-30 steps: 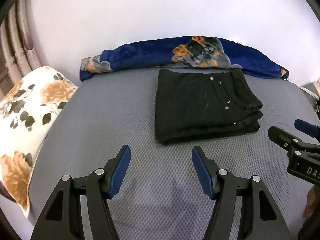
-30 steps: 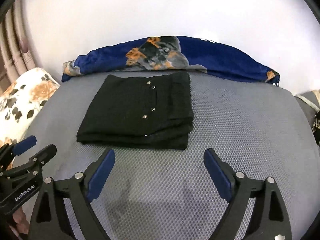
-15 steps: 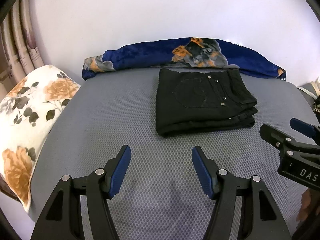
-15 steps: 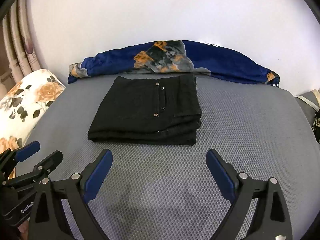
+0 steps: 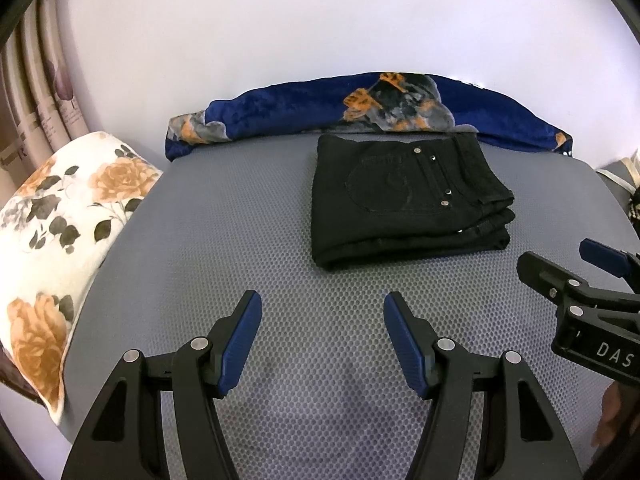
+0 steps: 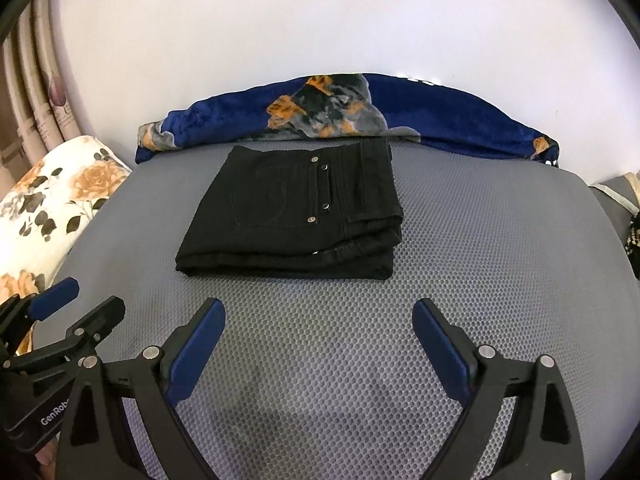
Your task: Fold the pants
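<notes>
Black pants [image 5: 404, 200] lie folded into a compact stacked rectangle on the grey mesh bed surface [image 5: 224, 248], with the back pocket and rivets facing up. They also show in the right wrist view [image 6: 296, 212]. My left gripper [image 5: 322, 308] is open and empty, well short of the pants and to their near left. My right gripper [image 6: 318, 312] is open and empty, just in front of the pants' near edge. Each gripper shows at the edge of the other's view: the right one [image 5: 560, 268] and the left one [image 6: 80, 312].
A rolled blue floral blanket [image 5: 360, 112] lies against the white wall behind the pants. A white pillow with orange roses [image 5: 60, 224] sits at the bed's left edge, with curtains [image 5: 36, 96] beyond it. More fabric [image 6: 628, 216] lies at the far right.
Both grippers have drawn back and risen from the folded pants, which now look smaller and farther. The pants have stayed in place.
</notes>
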A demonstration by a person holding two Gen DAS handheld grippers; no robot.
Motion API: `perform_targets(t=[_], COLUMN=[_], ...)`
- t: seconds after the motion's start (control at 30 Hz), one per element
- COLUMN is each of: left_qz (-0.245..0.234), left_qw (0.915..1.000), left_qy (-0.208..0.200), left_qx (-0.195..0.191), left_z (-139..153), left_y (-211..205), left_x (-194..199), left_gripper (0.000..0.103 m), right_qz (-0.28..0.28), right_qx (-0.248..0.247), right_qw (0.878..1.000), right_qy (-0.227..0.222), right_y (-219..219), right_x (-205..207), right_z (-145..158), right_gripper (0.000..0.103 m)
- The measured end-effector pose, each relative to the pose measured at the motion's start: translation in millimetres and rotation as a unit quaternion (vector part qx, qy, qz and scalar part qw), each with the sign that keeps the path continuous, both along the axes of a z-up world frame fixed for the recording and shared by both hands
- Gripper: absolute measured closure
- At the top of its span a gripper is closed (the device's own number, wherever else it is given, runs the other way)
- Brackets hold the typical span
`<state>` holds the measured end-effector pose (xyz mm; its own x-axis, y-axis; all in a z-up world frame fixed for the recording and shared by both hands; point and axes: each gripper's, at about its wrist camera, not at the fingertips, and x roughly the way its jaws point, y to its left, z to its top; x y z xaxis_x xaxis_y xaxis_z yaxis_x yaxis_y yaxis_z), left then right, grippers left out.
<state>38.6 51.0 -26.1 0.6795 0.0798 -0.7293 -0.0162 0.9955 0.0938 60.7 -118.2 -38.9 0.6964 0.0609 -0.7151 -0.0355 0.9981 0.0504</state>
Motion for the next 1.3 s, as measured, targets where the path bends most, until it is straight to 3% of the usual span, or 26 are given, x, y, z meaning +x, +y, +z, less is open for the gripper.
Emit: perform_targets(t=[1.3], left_qz=[-0.01], left_qw=[0.9998], left_qy=[0.013], left_qx=[0.01], left_z=[-13.0], left_y=[-1.2], left_x=[11.4], left_gripper=[0.039], right_qz=[-0.006], right_qx=[0.008], right_qw=[1.0], right_qy=[0.023], right_y=[-3.3], right_x=[6.0], right_z=[-14.4], right_gripper=[0.01])
